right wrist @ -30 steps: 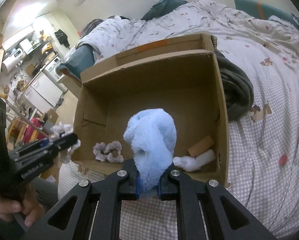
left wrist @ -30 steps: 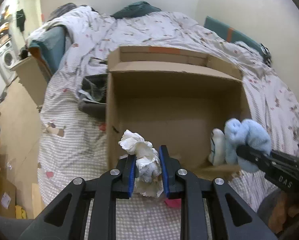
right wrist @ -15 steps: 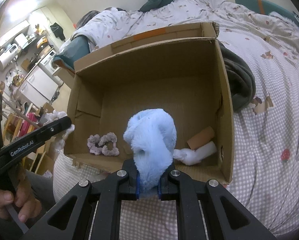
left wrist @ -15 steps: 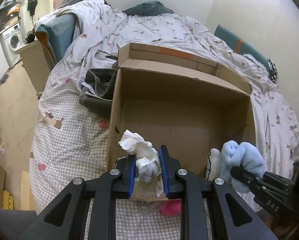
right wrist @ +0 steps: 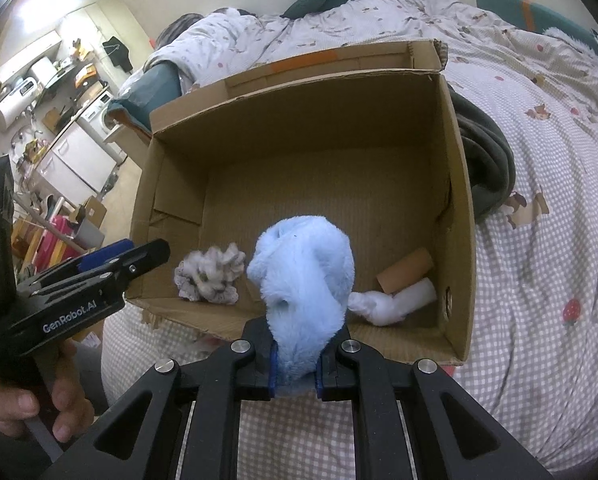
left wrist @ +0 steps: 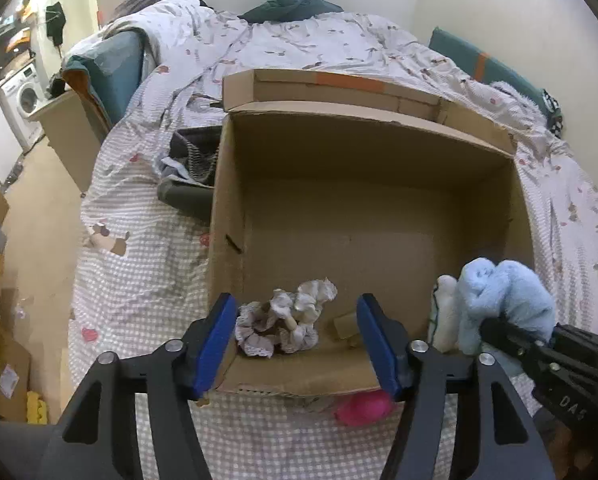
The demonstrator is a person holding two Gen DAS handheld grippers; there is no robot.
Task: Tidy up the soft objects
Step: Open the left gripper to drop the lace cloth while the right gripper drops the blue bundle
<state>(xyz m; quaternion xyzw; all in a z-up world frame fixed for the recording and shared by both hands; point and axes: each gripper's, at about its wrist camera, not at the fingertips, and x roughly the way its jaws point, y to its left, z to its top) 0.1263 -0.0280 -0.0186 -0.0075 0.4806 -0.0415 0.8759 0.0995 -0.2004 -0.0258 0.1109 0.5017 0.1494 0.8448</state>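
Observation:
An open cardboard box (left wrist: 379, 148) (right wrist: 455, 184) stands on the bed. My left gripper (left wrist: 297, 344) is open and empty over the box's near wall. A white frilly scrunchie pile (left wrist: 287, 322) (right wrist: 211, 272) lies on the box floor just below the open jaws. My right gripper (right wrist: 297, 364) is shut on a fluffy light-blue soft toy (right wrist: 303, 284) (left wrist: 503, 296) and holds it over the box's near edge. A white sock (right wrist: 395, 300) and a brown cardboard tube (right wrist: 405, 270) lie in the box's near right corner.
A checked bedspread (right wrist: 539, 280) covers the bed. A dark grey garment (right wrist: 483, 168) lies against the box's right side, and dark clothes (left wrist: 191, 172) on its left. A pink object (left wrist: 363, 408) lies under the box's near edge. Floor clutter and a washing machine (left wrist: 23, 96) are on the left.
My left gripper has opened and let go of the white scrunchie, which now lies in the box beside the others. The right gripper has stayed over the near edge, still holding the blue toy.

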